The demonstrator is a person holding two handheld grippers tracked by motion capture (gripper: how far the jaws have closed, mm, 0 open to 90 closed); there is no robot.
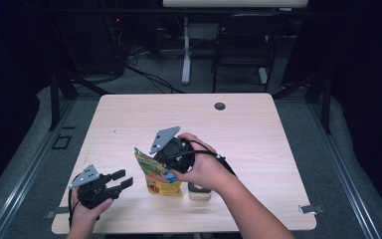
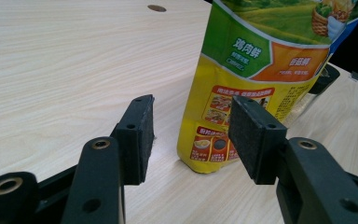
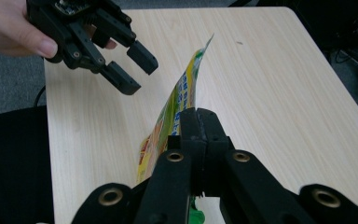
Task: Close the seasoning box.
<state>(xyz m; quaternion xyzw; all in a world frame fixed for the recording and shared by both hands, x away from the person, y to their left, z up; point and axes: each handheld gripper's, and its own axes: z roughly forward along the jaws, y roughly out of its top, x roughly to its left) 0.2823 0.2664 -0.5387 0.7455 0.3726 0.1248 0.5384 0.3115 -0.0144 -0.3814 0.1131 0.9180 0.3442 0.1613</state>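
High view, table: light wooden table (image 1: 248, 124) with a round cable hole (image 1: 220, 106) near its far edge.
High view, pouch: yellow-green seasoning pouch (image 1: 161, 180) stands upright near the front edge; a small dark-capped jar (image 1: 200, 190) sits just beside it, partly hidden by the right forearm.
High view, right gripper (image 1: 173, 155): over the pouch top.
High view, left gripper (image 1: 120, 180): near the pouch, apart from it.
Left gripper view: jaws spread, nothing between the pads (image 2: 140, 133); pouch (image 2: 242, 93) upright ahead, contents not visible.
Right gripper view: jaws clamped on the pouch's (image 3: 177, 107) top edge; left gripper (image 3: 137, 70) hovers beyond, open.
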